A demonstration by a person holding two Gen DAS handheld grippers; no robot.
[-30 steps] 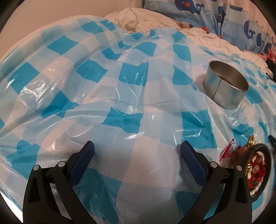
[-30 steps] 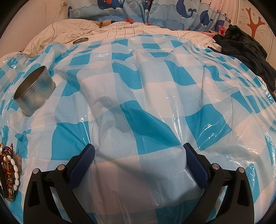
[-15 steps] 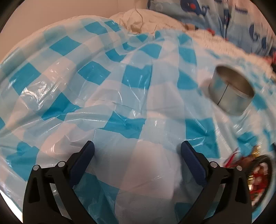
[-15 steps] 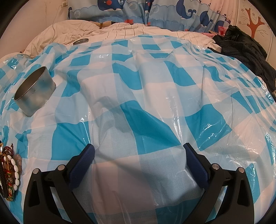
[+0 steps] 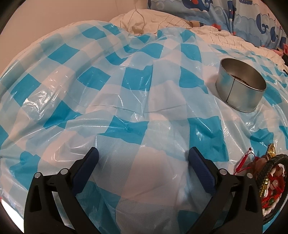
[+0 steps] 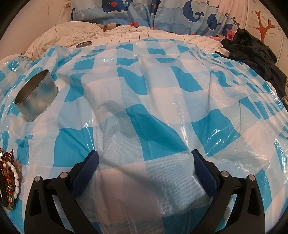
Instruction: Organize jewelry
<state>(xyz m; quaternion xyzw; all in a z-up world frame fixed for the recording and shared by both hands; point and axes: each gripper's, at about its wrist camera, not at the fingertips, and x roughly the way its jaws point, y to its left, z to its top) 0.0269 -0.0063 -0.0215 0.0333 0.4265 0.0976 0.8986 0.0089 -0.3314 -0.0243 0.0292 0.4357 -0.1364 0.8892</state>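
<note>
Bedsheet (image 6: 126, 34) — perhaps tin lid (image 6: 83, 44) — right-view only

Bedroom in a home. Bed (image 6: 126, 34) with rumpled white striped sheet, half covered by blue-and-white checked plastic sheet (image 6: 162, 108). Whale-print curtain (image 6: 144, 14) along far side. Dark clothes (image 6: 252, 54) heaped at bed's right edge. Tree decal (image 6: 263, 23) on wall.
</note>
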